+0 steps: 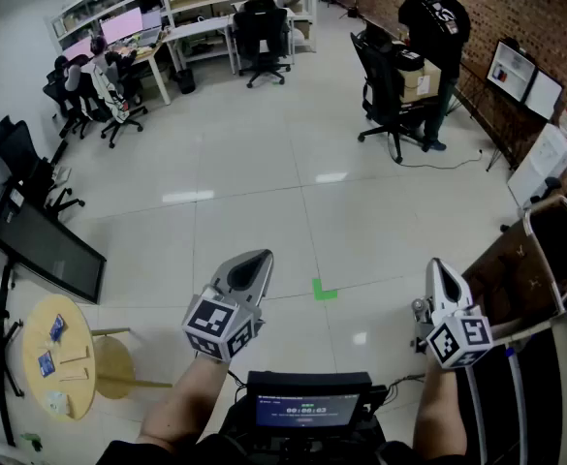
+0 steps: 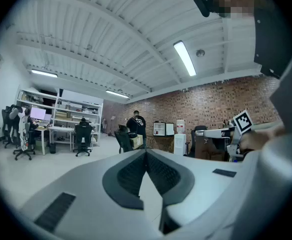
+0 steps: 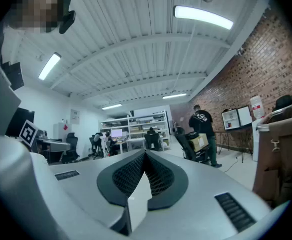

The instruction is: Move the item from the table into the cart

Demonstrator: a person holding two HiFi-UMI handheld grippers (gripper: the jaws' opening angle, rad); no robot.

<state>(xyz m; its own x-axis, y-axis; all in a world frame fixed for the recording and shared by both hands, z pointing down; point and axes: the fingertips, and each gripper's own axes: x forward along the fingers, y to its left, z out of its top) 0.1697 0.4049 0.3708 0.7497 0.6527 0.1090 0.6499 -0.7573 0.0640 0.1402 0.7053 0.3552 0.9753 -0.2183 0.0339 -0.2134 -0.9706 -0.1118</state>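
Note:
Both grippers are held level over the open floor with nothing between their jaws. My left gripper (image 1: 251,267) is shut, its pads meeting at the tips in the left gripper view (image 2: 146,152). My right gripper (image 1: 442,273) is shut too, its jaws closed together in the right gripper view (image 3: 145,154). A small round yellow table (image 1: 70,381) stands low at the left, well away from both grippers, with small blue items (image 1: 56,327) lying on it. The cart (image 1: 552,223), white-framed with brown sides, stands at the right edge, just beyond my right gripper, and shows as a brown panel (image 3: 280,149).
A green tape mark (image 1: 324,292) lies on the pale floor ahead. A dark screen on a stand (image 1: 50,250) sits at the left. A person (image 1: 436,37) stands by a black chair (image 1: 385,90) at the brick wall. Desks and seated people fill the far left.

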